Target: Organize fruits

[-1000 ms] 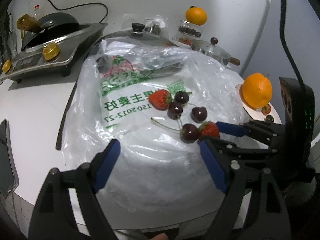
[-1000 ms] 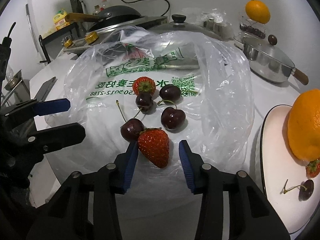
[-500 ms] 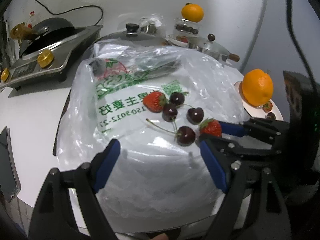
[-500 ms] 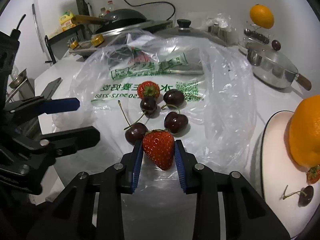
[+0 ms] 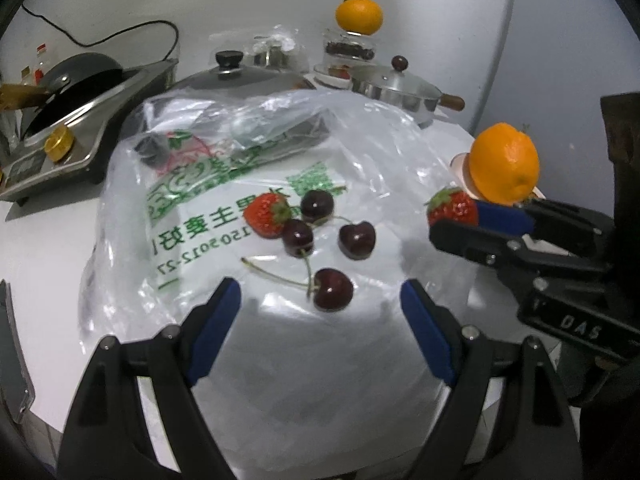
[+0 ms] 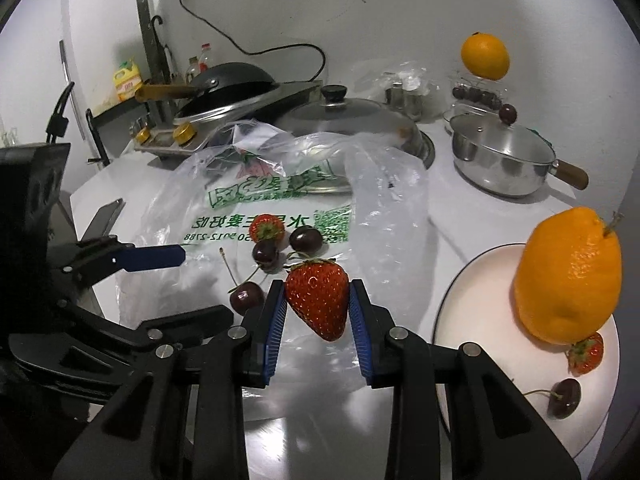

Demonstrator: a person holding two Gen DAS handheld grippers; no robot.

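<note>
At the left, the left gripper (image 5: 320, 312) is held wide open and empty over the plastic bag (image 6: 380, 200), just short of the nearest cherry (image 5: 333, 289). At centre, a strawberry (image 6: 318, 298) is clamped tip-down by the right gripper (image 6: 318, 316). To its right lies the white plate (image 6: 480, 300) (already bearing an orange (image 6: 568, 276)), the likely drop point.

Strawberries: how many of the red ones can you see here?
3. One red strawberry is pinched in the right claw, one lies on the clear plastic bag, one sits on the white plate beside the orange. Others may be hidden.
</note>
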